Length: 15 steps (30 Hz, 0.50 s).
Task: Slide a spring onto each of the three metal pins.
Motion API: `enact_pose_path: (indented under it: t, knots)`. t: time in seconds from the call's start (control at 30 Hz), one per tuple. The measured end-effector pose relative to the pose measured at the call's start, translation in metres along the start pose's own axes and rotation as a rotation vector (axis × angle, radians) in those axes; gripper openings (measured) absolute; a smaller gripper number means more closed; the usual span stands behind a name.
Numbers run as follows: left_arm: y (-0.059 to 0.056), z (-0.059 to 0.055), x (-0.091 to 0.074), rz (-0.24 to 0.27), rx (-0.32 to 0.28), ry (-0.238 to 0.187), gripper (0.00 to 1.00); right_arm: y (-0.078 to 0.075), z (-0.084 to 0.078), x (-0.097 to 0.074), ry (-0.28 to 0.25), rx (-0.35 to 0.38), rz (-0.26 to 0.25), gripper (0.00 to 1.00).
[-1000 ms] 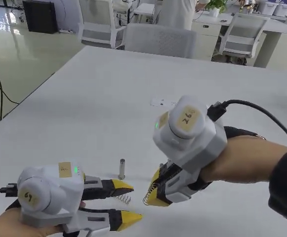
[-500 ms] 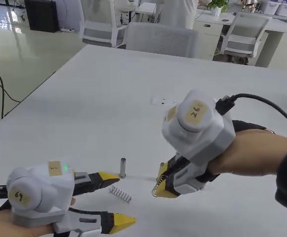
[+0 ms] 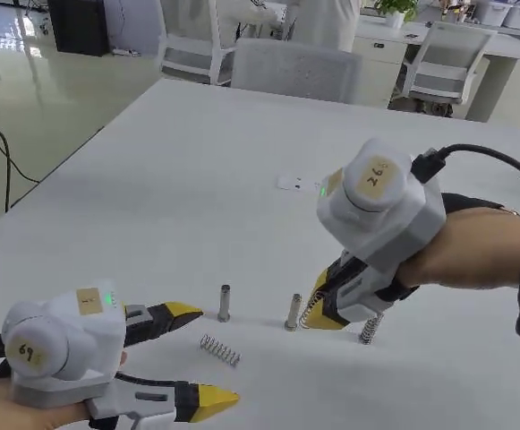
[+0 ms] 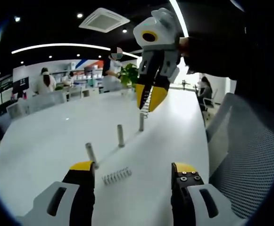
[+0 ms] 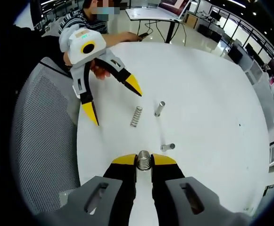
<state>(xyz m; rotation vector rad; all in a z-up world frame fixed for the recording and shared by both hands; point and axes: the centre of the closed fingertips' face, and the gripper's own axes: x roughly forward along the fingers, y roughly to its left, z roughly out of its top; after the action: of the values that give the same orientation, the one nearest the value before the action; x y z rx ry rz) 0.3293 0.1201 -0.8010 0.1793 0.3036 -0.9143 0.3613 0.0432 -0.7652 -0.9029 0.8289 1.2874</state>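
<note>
Right gripper [image 5: 144,161]: jaws clenched on the held spring [image 5: 144,159], pinched across its coils, with one end poking out past the yellow tips. In the head view this spring hangs tilted under the tips. Its lower end is just beside the top of the middle pin [image 3: 294,311]; cannot tell whether it is threaded on. A hand [image 3: 474,255] wraps the white body from the right, and a black cable [image 3: 483,175] runs off the top.

Left gripper [image 4: 133,167]: jaws spread wide with nothing between them, low over the table [image 3: 197,179] near its front edge. The loose spring [image 3: 218,349] lies flat on the table just ahead of the gap, touching neither tip.

Pins: three stand upright in a row on the table.
- The left pin [image 3: 224,303] is bare and stands just beyond the left gripper's upper tip.
- The middle pin is bare.
- The third pin [image 3: 368,329] is on the right, partly behind the right gripper. It looks coiled, but I cannot tell whether a spring sits on it.

Beyond: a grey chair [image 3: 295,70] stands at the table's far side, with a shiny floor [image 3: 54,98] off to the left.
</note>
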Motion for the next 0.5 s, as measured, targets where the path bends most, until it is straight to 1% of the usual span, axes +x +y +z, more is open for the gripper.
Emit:
enact_pose_path:
  t: [0.33, 0.5]
  knots:
    - [0.002, -0.003, -0.001, 0.01, -0.004, 0.006, 0.64, -0.018, -0.003, 0.001, 0.025, -0.002, -0.01, 0.09]
    - [0.002, -0.004, -0.001, 0.007, -0.001, 0.011, 0.64, -0.027, 0.0, 0.007, 0.027, 0.0, -0.011, 0.09]
